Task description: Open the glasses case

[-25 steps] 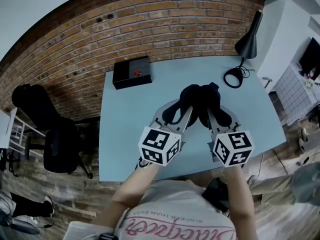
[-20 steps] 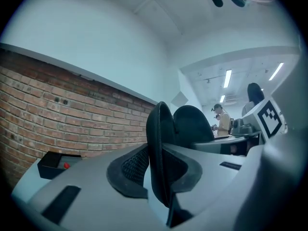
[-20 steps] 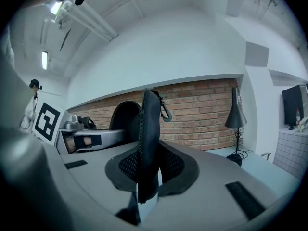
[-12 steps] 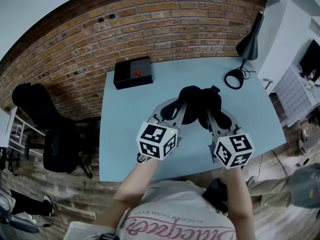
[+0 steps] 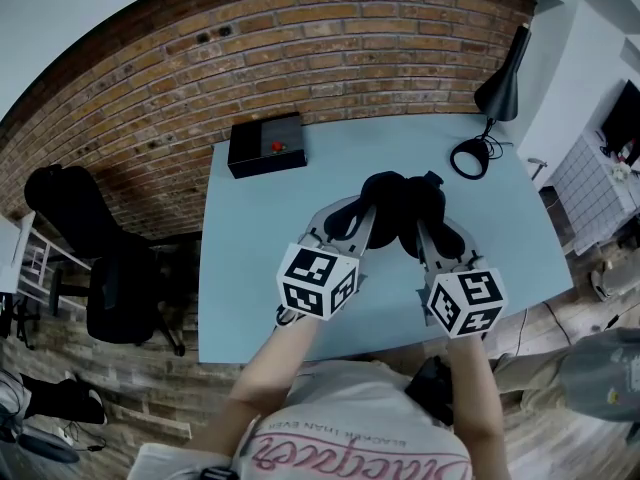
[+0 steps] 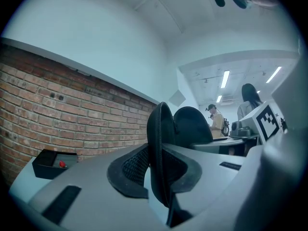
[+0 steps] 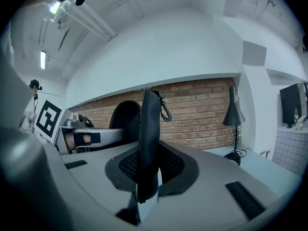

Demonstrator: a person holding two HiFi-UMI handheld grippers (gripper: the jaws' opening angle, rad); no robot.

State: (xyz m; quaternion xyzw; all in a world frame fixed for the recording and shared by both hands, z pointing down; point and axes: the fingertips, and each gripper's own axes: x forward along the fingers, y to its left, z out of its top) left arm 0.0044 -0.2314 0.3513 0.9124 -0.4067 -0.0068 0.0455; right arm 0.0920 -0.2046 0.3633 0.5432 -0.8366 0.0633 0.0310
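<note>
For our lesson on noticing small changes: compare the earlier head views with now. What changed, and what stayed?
The left gripper closed its jaws onto one shell of the glasses case, taking hold. The right gripper stayed clamped on the other shell; case, black box and lamp kept their places.

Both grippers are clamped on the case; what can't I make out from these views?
- Inside of the glasses case: head view, all black, partly behind left gripper and right gripper; contents unreadable.
- Hinge: each gripper view shows the case edge-on.
- Red item on black box: head view, too small.
</note>
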